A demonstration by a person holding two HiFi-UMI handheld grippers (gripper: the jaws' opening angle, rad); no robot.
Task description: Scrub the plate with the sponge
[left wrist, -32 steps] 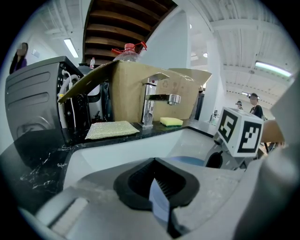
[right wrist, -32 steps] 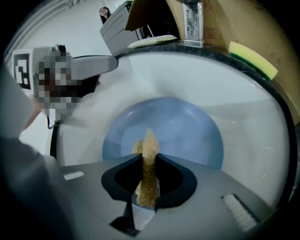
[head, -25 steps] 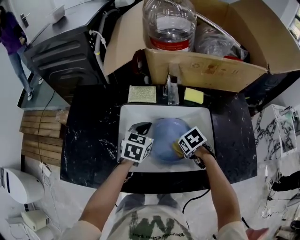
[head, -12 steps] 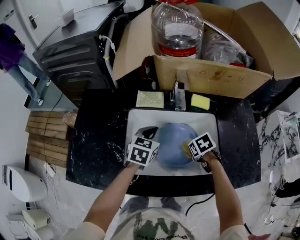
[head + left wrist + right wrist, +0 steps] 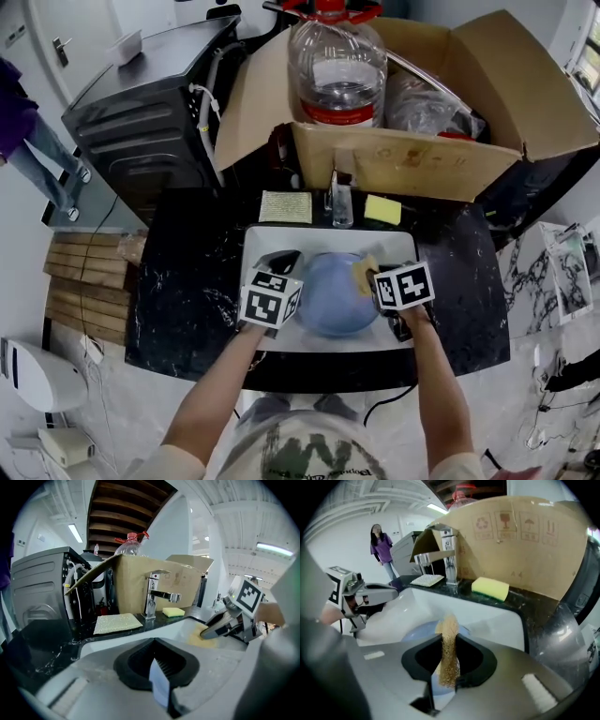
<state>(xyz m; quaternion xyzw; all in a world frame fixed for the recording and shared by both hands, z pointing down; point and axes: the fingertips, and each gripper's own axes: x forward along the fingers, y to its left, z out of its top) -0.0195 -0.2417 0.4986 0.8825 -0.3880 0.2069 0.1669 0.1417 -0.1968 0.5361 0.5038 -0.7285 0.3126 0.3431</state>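
Observation:
A blue plate (image 5: 330, 298) lies in the white sink (image 5: 265, 240). My left gripper (image 5: 286, 265) is at the plate's left edge, shut on the rim, which shows as a thin pale-blue sliver (image 5: 160, 688) between the jaws. My right gripper (image 5: 371, 277) is shut on a tan sponge (image 5: 364, 273), which rests on the plate's far right part. In the right gripper view the sponge (image 5: 449, 651) stands on edge between the jaws over the plate (image 5: 417, 632). The left gripper view shows the right gripper (image 5: 220, 625) pressing the sponge (image 5: 200, 638) down.
A chrome faucet (image 5: 338, 201) stands behind the sink, between a pale green pad (image 5: 285, 207) and a yellow sponge (image 5: 382, 209) on the black counter. An open cardboard box (image 5: 412, 150) with a large water bottle (image 5: 337, 66) sits behind. A dark machine (image 5: 141, 112) is at the left, and a person (image 5: 380, 545) stands far off.
My right gripper has slid the sponge from the plate's near right edge to its far right part. The left gripper has kept its hold on the rim.

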